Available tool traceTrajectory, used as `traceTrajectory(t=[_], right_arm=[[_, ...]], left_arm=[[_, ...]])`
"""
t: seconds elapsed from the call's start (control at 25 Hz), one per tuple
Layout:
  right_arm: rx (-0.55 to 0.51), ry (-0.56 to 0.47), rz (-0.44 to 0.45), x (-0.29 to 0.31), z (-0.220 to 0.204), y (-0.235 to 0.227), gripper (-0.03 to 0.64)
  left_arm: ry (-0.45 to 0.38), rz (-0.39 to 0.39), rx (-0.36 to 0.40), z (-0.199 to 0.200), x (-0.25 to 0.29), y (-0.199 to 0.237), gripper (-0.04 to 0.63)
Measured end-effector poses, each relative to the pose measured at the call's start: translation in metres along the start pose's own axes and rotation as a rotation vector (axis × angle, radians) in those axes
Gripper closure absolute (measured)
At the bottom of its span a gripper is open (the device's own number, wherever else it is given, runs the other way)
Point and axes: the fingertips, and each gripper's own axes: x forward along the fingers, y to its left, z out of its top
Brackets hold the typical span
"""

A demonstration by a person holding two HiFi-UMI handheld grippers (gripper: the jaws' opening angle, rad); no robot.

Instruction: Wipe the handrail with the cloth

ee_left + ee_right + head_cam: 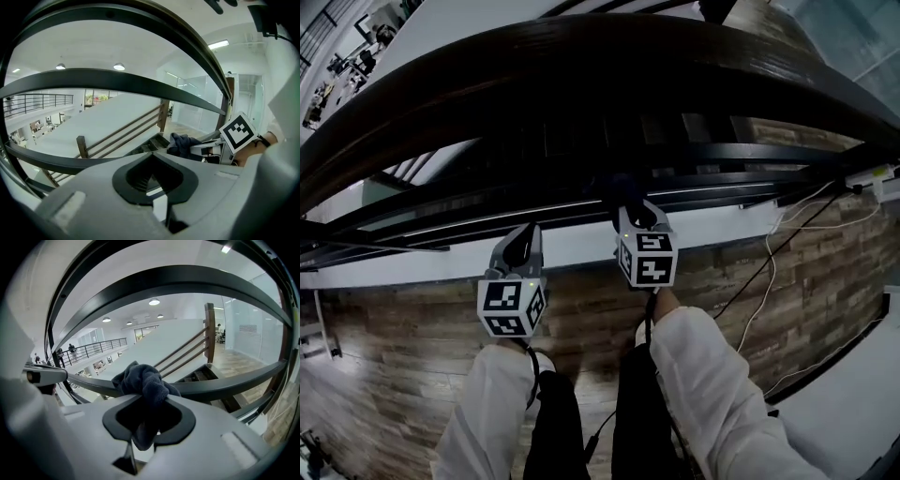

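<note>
A person stands at a stair railing on an upper landing, seen from above, with a wood-plank floor [581, 309] under their feet. A broad, dark handrail [581, 70] sweeps across the far side of the scene from left to right, so its long axis lies crosswise to both arms. Thinner dark bars run parallel beneath it.

The right hand-held gripper [636, 214] reaches farther forward than the other. Its jaws are closed tight on a bunched dark grey cloth [145, 380], which bulges out past the tips. The cloth sits at one of the thin lower bars [225, 384], touching it or just in front; which of the two cannot be told. The handrail itself lies above and beyond the cloth, not yet under it.

The left hand-held gripper [523, 248] hangs lower and nearer the body, to the left of the other. Its jaws are drawn together with nothing between them.

The right hand is plainly the nearer to the work. A wipe would likely need the cloth lifted up onto the rail, then drawn sideways along its length
</note>
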Motion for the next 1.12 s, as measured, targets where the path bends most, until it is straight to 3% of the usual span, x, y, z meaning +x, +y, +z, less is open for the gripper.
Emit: traceTrajectory(t=[0.4, 0.8, 1.12], right_arm=[[-0.090, -0.014, 0.009, -0.020, 0.004, -0.053, 0.555], [-0.050, -0.032, -0.069, -0.045, 0.002, -0.168, 0.555], [-0.031, -0.042, -0.091, -0.063, 0.004, -0.228, 0.555]], left_arm=[[0.005, -0.068, 0.016, 0.015, 0.055, -0.078, 0.597], [0.039, -0.138, 0.029, 0.012, 0.116, -0.176, 0.597], [0.039, -0.218, 0.071, 0.029, 0.158, -0.252, 0.597]])
